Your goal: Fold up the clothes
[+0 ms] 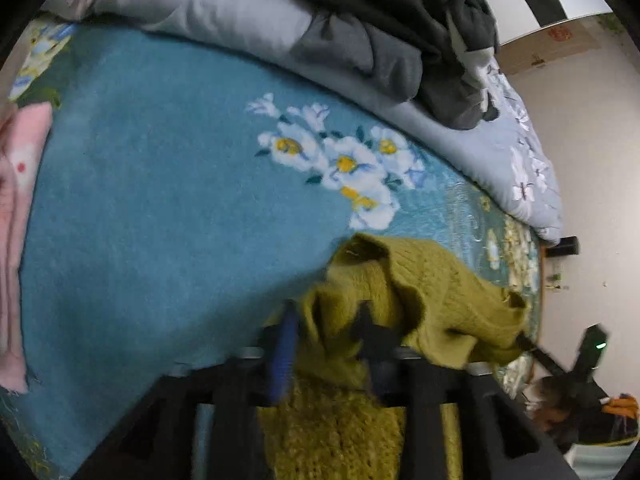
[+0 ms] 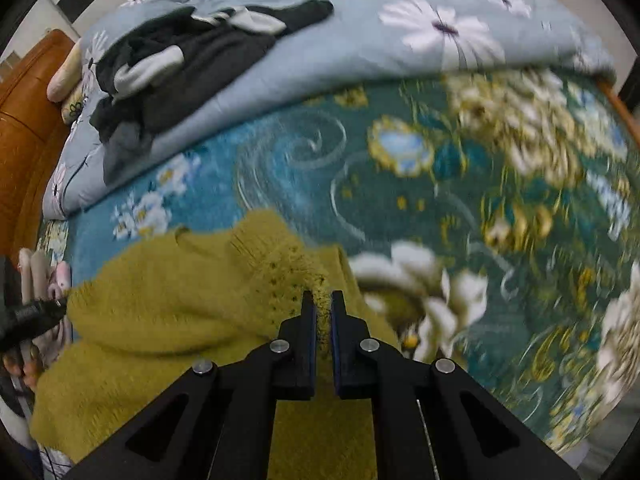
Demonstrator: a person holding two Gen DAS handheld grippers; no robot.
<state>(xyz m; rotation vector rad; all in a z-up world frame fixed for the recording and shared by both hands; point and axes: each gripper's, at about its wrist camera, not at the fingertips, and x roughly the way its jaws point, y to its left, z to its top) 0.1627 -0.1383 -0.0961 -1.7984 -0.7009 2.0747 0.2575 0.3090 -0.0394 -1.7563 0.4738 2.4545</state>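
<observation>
An olive-green knit sweater (image 1: 432,292) hangs over the teal flowered bedspread (image 1: 160,184). My left gripper (image 1: 326,320) is shut on one bunched edge of it, and the knit drapes over the fingers. My right gripper (image 2: 322,300) is shut on another edge of the same sweater (image 2: 168,308), with knit pinched between the two fingers. The sweater stretches between both grippers. The right gripper's tip (image 1: 524,340) shows at the sweater's far corner in the left wrist view. The left gripper's tip (image 2: 60,304) shows at the left in the right wrist view.
A grey-blue flowered quilt (image 2: 400,48) lies bunched at the back of the bed with a heap of dark clothes (image 2: 188,64) on it. A pink garment (image 1: 16,216) lies at the left. A wooden headboard (image 2: 24,128) stands at the far left.
</observation>
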